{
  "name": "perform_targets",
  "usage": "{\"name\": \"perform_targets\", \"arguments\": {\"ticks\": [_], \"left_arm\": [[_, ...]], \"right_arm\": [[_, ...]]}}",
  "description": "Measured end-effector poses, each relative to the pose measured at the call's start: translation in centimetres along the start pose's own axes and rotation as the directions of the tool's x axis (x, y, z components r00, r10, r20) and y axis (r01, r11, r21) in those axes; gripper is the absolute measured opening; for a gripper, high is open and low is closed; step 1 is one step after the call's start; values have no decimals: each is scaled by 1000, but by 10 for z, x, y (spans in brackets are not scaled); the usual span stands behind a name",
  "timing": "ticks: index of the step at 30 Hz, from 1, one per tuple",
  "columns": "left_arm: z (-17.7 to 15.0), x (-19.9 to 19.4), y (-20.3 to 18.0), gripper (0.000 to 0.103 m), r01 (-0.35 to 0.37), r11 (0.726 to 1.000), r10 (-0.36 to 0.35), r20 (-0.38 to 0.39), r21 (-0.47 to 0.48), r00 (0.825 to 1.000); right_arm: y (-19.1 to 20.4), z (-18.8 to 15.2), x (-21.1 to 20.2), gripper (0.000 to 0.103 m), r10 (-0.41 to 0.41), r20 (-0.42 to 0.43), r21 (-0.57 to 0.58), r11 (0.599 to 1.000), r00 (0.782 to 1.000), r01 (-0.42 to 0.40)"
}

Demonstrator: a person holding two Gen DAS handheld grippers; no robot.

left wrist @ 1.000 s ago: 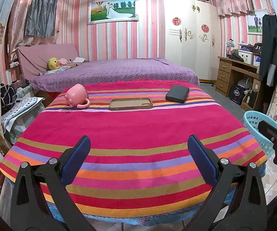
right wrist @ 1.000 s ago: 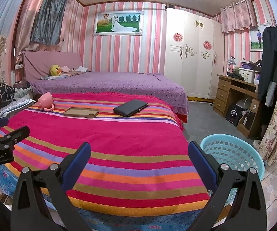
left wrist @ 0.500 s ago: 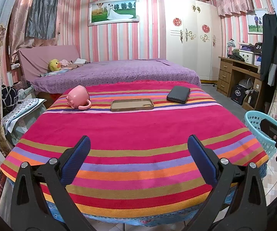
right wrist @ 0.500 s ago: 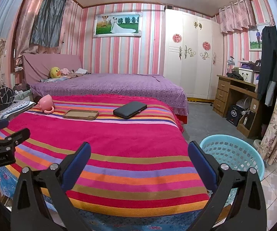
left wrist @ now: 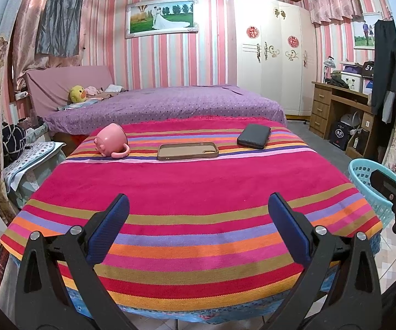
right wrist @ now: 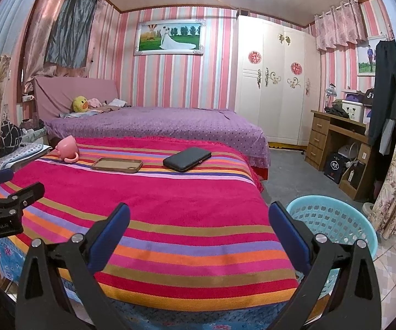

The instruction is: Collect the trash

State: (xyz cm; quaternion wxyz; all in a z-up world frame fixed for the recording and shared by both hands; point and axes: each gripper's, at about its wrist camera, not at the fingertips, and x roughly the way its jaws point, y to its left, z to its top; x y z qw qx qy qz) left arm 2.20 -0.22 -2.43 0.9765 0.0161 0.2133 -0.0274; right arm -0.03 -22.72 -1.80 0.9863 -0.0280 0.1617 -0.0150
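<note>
Both the left gripper [left wrist: 198, 214] and right gripper [right wrist: 199, 214] hover with jaws spread wide, holding nothing. On the striped cloth [left wrist: 192, 192], toward 12 o'clock, lie a tipped pink mug [left wrist: 111, 140], a tan phone case [left wrist: 187, 150] and a black wallet [left wrist: 254, 136]. The mug looks rigid, smooth and breakable; its handle or rim seems the surest hold. The blue basket [right wrist: 332, 220] stands at 3 o'clock

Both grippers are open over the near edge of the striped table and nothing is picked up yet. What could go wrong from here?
1. The pink mug, phone case and black wallet lie along the far edge; a long reach could nudge one off.
2. The mug lies on its side and may roll when gripped.
3. The blue basket sits low beside the table on the right; a drop from the right gripper could miss.
</note>
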Motion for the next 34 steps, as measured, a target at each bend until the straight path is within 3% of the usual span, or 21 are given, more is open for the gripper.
{"name": "perform_targets", "arguments": {"ticks": [34], "left_arm": [[10,-16,4,98,27,1000,-27,37,2,999]], "right_arm": [[-7,0,-2,98,-1,4,20,1000,1000,0]]}}
